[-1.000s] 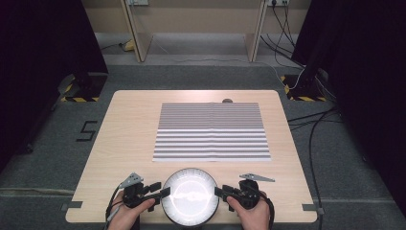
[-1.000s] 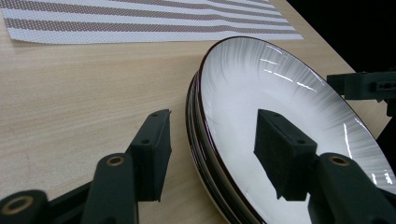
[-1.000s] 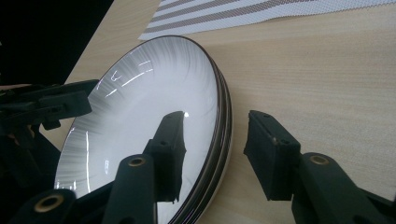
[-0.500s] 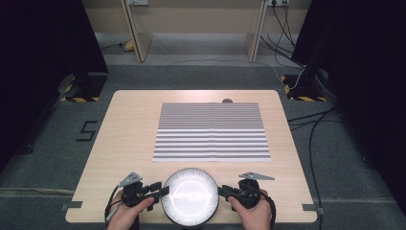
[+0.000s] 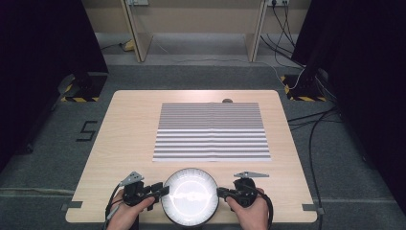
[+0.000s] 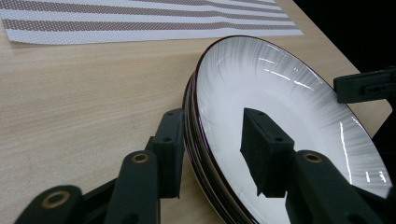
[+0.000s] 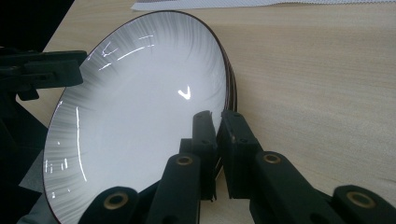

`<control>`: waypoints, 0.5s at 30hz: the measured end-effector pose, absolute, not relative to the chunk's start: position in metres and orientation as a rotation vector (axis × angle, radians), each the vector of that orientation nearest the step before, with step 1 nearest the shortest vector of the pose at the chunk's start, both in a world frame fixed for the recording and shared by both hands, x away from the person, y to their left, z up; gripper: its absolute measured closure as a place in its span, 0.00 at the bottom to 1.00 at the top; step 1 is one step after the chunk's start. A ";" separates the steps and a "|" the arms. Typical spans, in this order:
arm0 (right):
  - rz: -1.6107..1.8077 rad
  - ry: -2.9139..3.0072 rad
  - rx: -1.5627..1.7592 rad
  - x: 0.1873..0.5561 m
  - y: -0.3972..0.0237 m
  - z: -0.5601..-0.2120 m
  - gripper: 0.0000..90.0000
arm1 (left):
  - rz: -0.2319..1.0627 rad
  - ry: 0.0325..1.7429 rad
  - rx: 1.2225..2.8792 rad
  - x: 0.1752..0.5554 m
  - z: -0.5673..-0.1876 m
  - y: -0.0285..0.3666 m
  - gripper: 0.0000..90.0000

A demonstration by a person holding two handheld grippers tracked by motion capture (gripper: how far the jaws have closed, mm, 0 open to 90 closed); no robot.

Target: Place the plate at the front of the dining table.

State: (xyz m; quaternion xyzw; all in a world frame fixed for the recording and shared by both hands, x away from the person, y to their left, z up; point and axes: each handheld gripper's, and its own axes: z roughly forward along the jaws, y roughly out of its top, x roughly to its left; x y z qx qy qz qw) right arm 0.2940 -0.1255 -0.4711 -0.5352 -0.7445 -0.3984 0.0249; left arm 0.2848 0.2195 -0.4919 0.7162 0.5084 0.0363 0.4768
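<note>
1. High view: plate [image 5: 190,196] at bottom centre of frame, on the table's [image 5: 129,129] near edge, between left gripper [image 5: 164,190] and right gripper [image 5: 221,192].
2. Right gripper view: right gripper's jaws, just closing, pinch the plate's rim at lower centre.
3. Left gripper view: left gripper's jaws straddle the rim, just closing, gap visible, not pressing.
4. Plate's lower edge cut off by frame; striped mat [image 5: 211,132] above.
5. A "5" marked on the floor [image 5: 86,131], left.

We seem to be in a lab or recording room. Black curtains [image 5: 43,43] flank our wooden table [image 5: 129,129], hazard-taped stand feet [image 5: 79,98] and cables [image 5: 311,120] cross grey carpet.
</note>
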 end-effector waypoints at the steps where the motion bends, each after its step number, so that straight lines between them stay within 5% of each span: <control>1: -1.229 -2.310 -1.655 0.294 -0.125 -0.471 0.94 | 0.088 1.243 1.752 0.285 -0.492 0.219 0.66; 15: -1.180 -2.364 -1.676 0.298 -0.117 -0.467 0.96 | 0.095 1.235 1.793 0.284 -0.493 0.218 0.79</control>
